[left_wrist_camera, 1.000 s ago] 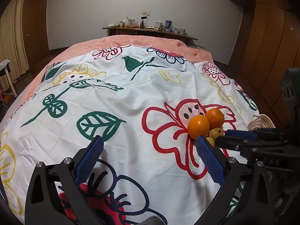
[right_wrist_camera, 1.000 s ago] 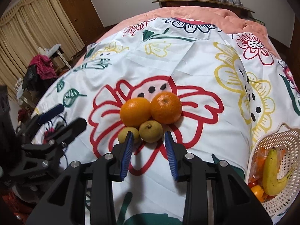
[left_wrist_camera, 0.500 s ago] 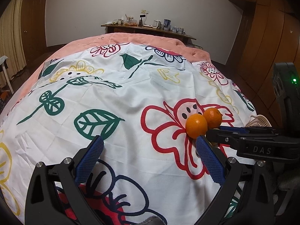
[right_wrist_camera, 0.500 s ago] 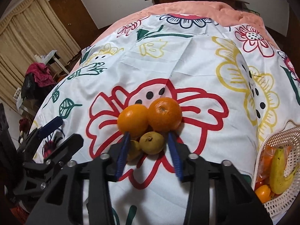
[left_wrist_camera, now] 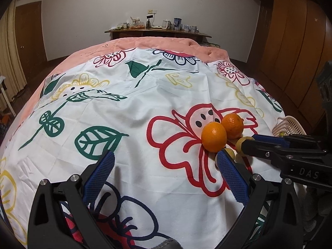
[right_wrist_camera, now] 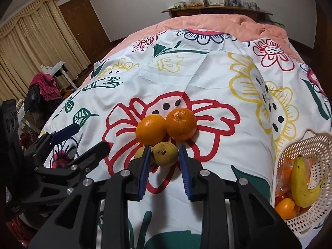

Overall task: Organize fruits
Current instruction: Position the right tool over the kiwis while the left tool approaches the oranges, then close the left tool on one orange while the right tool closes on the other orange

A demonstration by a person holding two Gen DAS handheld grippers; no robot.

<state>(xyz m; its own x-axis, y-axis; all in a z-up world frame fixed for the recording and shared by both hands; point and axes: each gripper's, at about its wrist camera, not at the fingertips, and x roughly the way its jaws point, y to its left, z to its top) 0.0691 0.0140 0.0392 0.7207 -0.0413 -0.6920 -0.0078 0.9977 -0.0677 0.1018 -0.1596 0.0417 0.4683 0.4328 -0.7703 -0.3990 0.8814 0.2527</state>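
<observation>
Since 1 s ago your right gripper [right_wrist_camera: 163,161] has pushed forward: its blue-padded jaws now sit on both sides of the small yellow-green pear-shaped fruit [right_wrist_camera: 165,154], spread a bit wider than it, with a slight gap still showing on each side. Not clamped yet. A 2nd yellow-green fruit [right_wrist_camera: 140,153] is just outside the left jaw, at 9 o'clock of the 1st. 2 round oranges [right_wrist_camera: 151,129] [right_wrist_camera: 181,123] touch each other at 12 o'clock of the pear, right against it.

Your left gripper [left_wrist_camera: 164,178] hasn't changed: jaws wide apart, nothing between them, hovering over the white floral-print bedsheet [left_wrist_camera: 128,112], its right pad near the fruit cluster.

Room: bare sheet spreads from 9 to 1 o'clock of the cluster. The white perforated plastic basket [right_wrist_camera: 290,151] with a yellow banana [right_wrist_camera: 300,180] sits at 3 o'clock by the bed edge, well apart from the cluster.
</observation>
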